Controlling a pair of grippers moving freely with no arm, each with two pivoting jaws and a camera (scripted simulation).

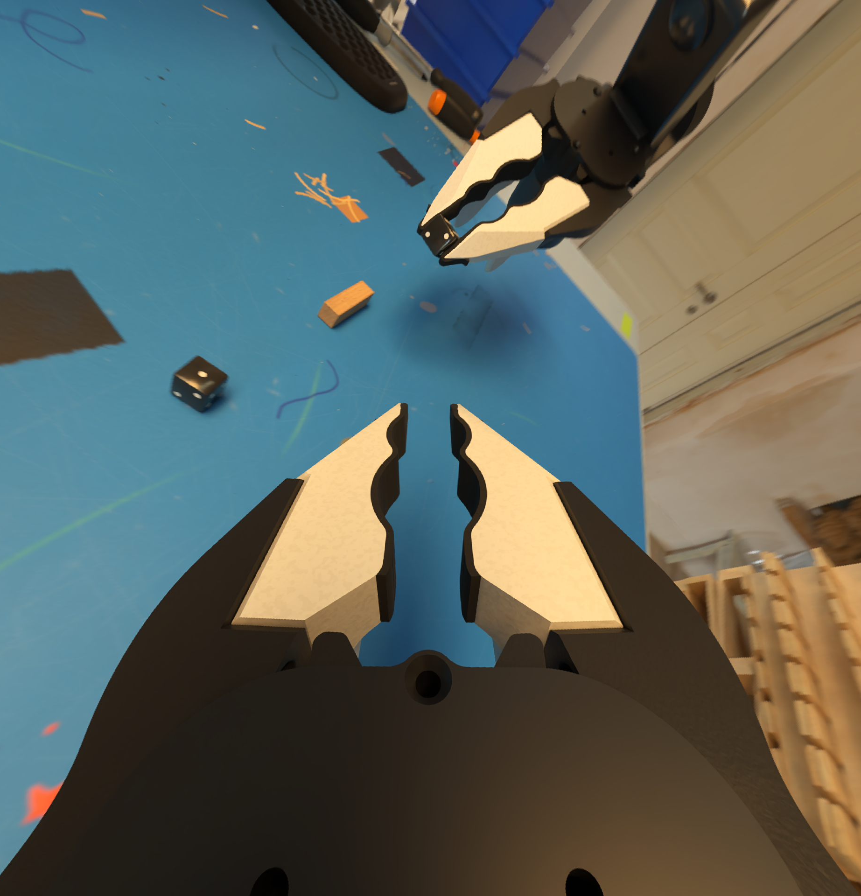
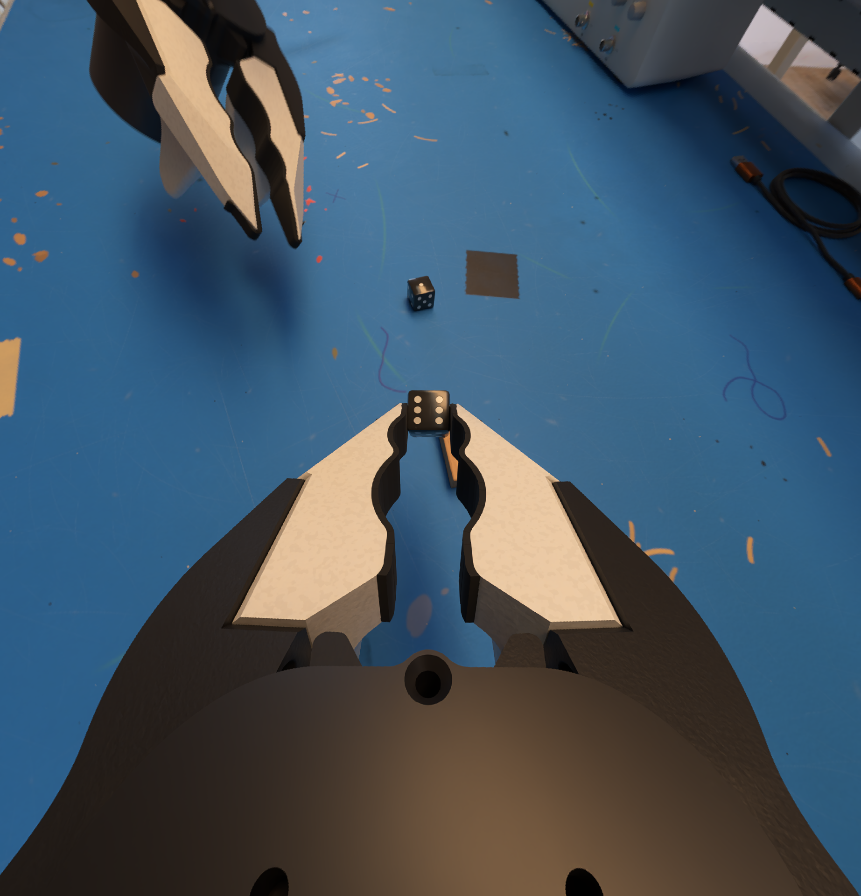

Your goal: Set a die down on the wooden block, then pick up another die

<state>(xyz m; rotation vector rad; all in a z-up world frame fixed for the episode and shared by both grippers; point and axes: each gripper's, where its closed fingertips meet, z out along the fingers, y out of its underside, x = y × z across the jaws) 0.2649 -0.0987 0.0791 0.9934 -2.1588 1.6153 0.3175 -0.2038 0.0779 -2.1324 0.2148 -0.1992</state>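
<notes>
Two dice, one block, two grippers. The right gripper (image 2: 428, 412) grips one die (image 2: 428, 410) at its fingertips, jaws closed on its sides, six-pip face toward the camera; in the left wrist view the same pair shows at upper right, gripper (image 1: 450, 245) and held die (image 1: 438, 235), raised above the blue table (image 1: 103, 194). The second die (image 1: 199, 383) lies free on the table at centre left of that view, and above centre in the right wrist view (image 2: 421, 293). The block (image 1: 346, 303) lies flat on the table at mid-frame, between the two dice and apart from both; in the right wrist view only a sliver of it (image 2: 448, 460) shows between the fingers, below the held die. The left gripper (image 1: 428, 412) holds nothing, its jaws a narrow gap apart; it hangs at upper left of the right wrist view (image 2: 275, 237), above the table.

The table edge runs down the right side of the left wrist view, past the right gripper. Bare blue surface surrounds the free die and the block. A black cable (image 2: 821, 208) lies coiled at far right, well apart.
</notes>
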